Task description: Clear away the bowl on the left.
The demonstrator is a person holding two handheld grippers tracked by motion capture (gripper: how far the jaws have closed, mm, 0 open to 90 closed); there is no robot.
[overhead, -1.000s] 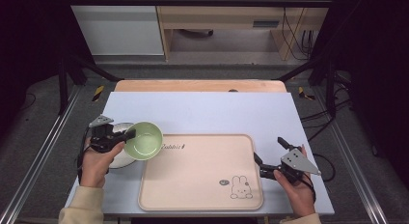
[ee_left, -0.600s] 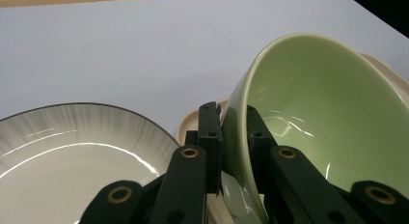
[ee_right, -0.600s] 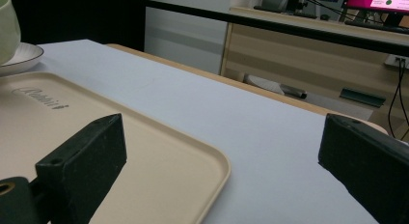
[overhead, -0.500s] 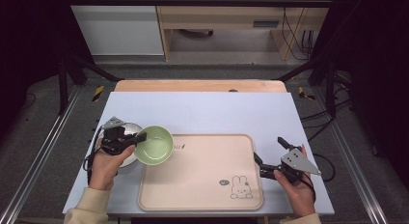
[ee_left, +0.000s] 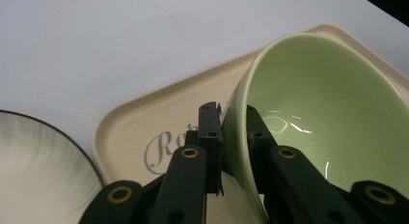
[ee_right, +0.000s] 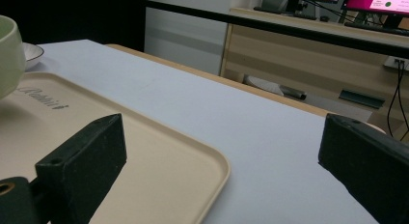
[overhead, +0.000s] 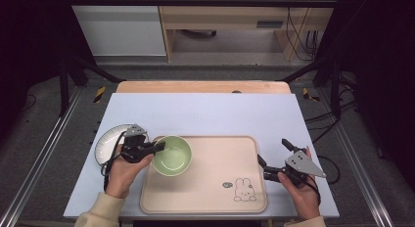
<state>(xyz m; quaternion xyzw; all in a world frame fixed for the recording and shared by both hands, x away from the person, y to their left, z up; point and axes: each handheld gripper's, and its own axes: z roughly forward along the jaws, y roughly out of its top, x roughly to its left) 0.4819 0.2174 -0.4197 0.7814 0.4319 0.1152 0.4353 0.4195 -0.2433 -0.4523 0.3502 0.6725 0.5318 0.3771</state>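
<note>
While the left gripper [overhead: 157, 148] is pinching the rim of the green bowl [overhead: 172, 155] over the beige tray's [overhead: 215, 188] left end, the right gripper [overhead: 270, 161] is waiting spread at the tray's right edge. The left gripper view is revealing the bowl tilted, possibly lifted, beside a white plate [ee_left: 34, 166].
</note>
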